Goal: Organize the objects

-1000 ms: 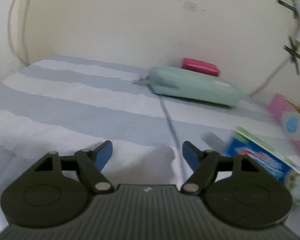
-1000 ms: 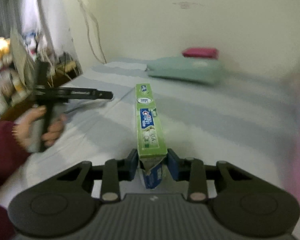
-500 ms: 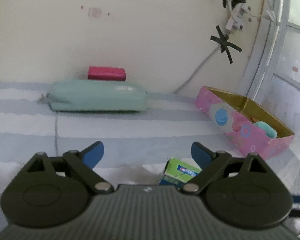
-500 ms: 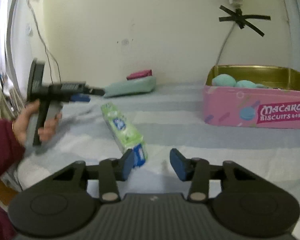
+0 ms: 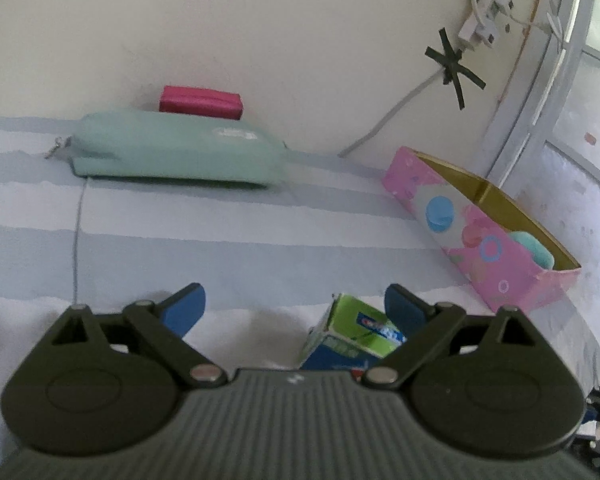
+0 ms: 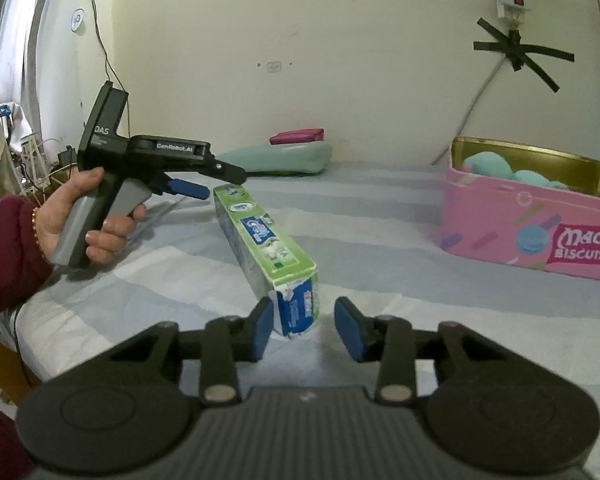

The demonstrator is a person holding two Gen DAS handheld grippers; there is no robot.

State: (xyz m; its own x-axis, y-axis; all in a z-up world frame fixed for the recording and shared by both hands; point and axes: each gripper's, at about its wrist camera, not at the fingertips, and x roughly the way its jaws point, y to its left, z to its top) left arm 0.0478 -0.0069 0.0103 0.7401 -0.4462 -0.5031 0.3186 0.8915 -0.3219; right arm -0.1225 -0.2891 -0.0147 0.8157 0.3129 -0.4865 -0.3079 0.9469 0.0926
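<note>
**Green toothpaste box lying on the striped bed**

Green carton with a blue, torn end, my toothpaste box [image 6: 266, 240] lies flat. My right hand-held gripper [image 6: 303, 329] is closing around that end, right pad still clear. My left hand-held gripper [image 5: 296, 306] gapes wide, empty. Only the right view reads "Macaron Biscuits" on the pink tin [image 6: 500, 220].

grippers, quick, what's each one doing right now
left gripper: open wide, holding nothing, one end of the toothpaste box between its fingers.
right gripper: closing, box end between its fingers, right finger not touching.
</note>
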